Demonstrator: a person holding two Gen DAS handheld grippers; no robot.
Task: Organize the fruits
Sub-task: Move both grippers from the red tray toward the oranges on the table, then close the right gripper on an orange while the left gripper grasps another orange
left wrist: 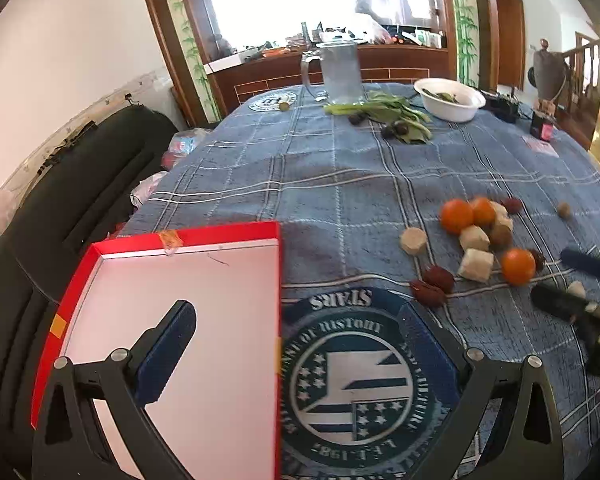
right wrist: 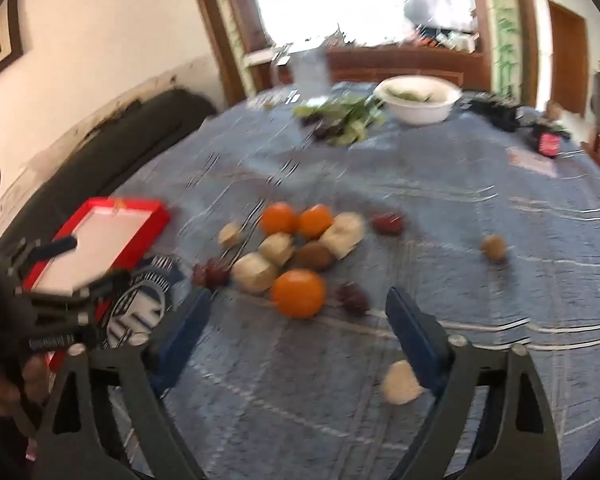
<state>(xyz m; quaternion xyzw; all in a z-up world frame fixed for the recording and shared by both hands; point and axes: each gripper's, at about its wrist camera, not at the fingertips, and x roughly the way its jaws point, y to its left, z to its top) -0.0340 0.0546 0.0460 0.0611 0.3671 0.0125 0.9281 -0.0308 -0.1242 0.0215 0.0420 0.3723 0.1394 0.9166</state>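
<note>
A pile of fruit lies on the blue plaid tablecloth [left wrist: 340, 184]: three oranges, the nearest [right wrist: 298, 293] in front, pale cut chunks [right wrist: 256, 272], a brown kiwi [right wrist: 314, 255] and dark red lychees [right wrist: 354, 296]. The pile shows at right in the left wrist view [left wrist: 518, 266]. A red tray [left wrist: 172, 320] with a pale floor stands at the table's left. My left gripper [left wrist: 296, 340] is open and empty, one finger over the tray. My right gripper [right wrist: 300, 320] is open and empty, just short of the nearest orange. A pale chunk [right wrist: 400, 382] lies by its right finger.
A lone brown fruit [right wrist: 494, 247] lies to the right. At the far side stand a white bowl [left wrist: 450, 100], a glass jug [left wrist: 340, 74], leafy greens [left wrist: 388, 112] and dark gadgets [right wrist: 544, 142]. A black sofa [left wrist: 60, 208] runs along the left.
</note>
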